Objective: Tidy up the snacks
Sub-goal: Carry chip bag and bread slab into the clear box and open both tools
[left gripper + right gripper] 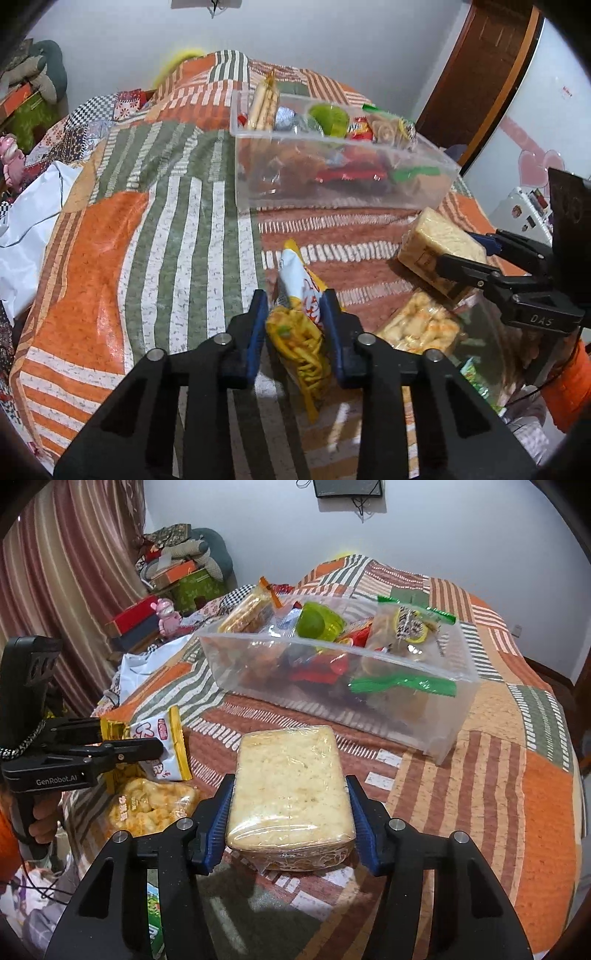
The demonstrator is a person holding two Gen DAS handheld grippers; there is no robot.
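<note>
Because both grippers are full at once, things could go wrong at the clear box [436, 716]. It is already piled high, so a new pack might slide off the heap and land on the bedspread [110, 236]. The two grippers could also bump over the box.

The left gripper [295, 325] points at 12 o'clock and is closed on the noodle snack bag [299, 321], pinching only the thin middle (it could slip out). The box sits at about 1 o'clock from it.

The right gripper [288, 812] squeezes the wrapped cracker block [291, 790] by its two sides, held level. The puffed snack bag [147, 808] lies at 9 o'clock, on the bed.
</note>
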